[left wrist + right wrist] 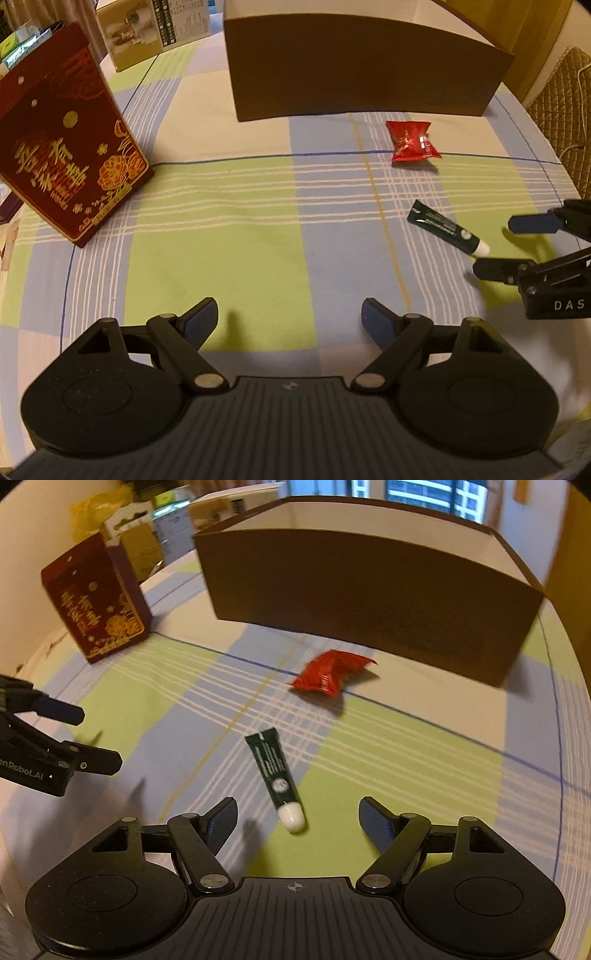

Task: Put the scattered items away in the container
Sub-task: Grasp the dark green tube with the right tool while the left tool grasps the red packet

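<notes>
A dark green tube with a white cap (276,775) lies on the checked tablecloth, its cap end just ahead of my right gripper (297,818), which is open and empty. That tube (445,227) also shows at the right of the left wrist view, close to the right gripper (493,245). A red snack packet (330,674) (412,142) lies further back, in front of the big brown cardboard box (369,598) (362,81). My left gripper (288,317) hangs open over bare cloth, nothing between its fingers; it shows at the left of the right wrist view (99,738).
A dark red gift box with gold flowers (70,155) (99,602) stands upright at the left. Behind it are more cartons (155,29) and bags. A quilted chair back (561,96) sits past the table's right edge.
</notes>
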The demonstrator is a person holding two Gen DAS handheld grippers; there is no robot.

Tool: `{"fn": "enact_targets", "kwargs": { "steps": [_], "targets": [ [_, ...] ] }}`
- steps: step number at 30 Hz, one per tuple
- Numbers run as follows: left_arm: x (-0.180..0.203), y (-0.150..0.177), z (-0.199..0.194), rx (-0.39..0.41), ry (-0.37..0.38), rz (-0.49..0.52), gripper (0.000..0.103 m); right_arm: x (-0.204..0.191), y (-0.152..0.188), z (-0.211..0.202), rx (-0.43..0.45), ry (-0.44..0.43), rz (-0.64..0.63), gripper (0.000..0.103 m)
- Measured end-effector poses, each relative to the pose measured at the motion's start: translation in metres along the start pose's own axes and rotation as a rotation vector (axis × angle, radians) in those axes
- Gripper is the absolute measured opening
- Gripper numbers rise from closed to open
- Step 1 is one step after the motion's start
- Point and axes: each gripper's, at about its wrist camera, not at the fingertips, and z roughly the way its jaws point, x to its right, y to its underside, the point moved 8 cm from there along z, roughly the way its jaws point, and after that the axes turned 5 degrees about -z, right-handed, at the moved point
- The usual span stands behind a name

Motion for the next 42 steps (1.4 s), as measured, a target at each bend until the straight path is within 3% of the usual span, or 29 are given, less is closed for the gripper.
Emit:
{"fn": "enact_targets", "kwargs": {
  "steps": [2, 3, 4, 8, 9, 10, 11, 17, 26, 37, 42],
  "targets": [
    [-0.002, 0.001, 0.001, -0.003, 0.0, -0.004, 0.082, -0.003, -0.003, 0.003, 0.009, 0.009, -0.03, 0.077],
    [-0.003, 0.001, 0.001, -0.003, 0.0, -0.005, 0.082, -0.004, -0.005, 0.005, 0.008, 0.006, -0.043, 0.059],
    [-0.004, 0.001, 0.001, -0.003, 0.001, -0.007, 0.082, -0.006, -0.006, 0.008, 0.002, -0.003, -0.05, 0.047],
    [-0.007, 0.001, 0.004, -0.008, 0.001, -0.014, 0.082, -0.004, -0.005, 0.015, -0.014, 0.007, -0.053, 0.047],
    [-0.008, 0.001, 0.004, -0.01, 0.001, -0.016, 0.082, -0.004, -0.004, 0.016, -0.014, 0.011, -0.06, 0.041],
    [-0.009, 0.001, 0.004, -0.01, 0.001, -0.017, 0.082, -0.005, -0.003, 0.015, -0.013, 0.018, -0.074, 0.024],
    [-0.009, 0.001, 0.004, -0.01, 0.003, -0.018, 0.082, -0.005, -0.003, 0.015, -0.015, 0.025, -0.087, 0.02],
    [-0.006, 0.001, 0.006, -0.015, 0.011, -0.011, 0.082, 0.009, 0.01, 0.004, -0.038, 0.051, -0.036, 0.018],
    [0.025, -0.012, 0.01, 0.0, 0.076, 0.053, 0.077, 0.078, 0.038, -0.028, -0.033, 0.156, 0.204, 0.018],
    [0.089, -0.106, 0.03, 0.109, 0.224, 0.184, 0.074, 0.088, 0.041, -0.033, -0.001, 0.138, 0.281, 0.018],
    [0.106, -0.131, 0.054, 0.115, 0.221, 0.172, 0.073, 0.089, 0.043, -0.035, 0.018, 0.126, 0.299, 0.018]
  ]
}}
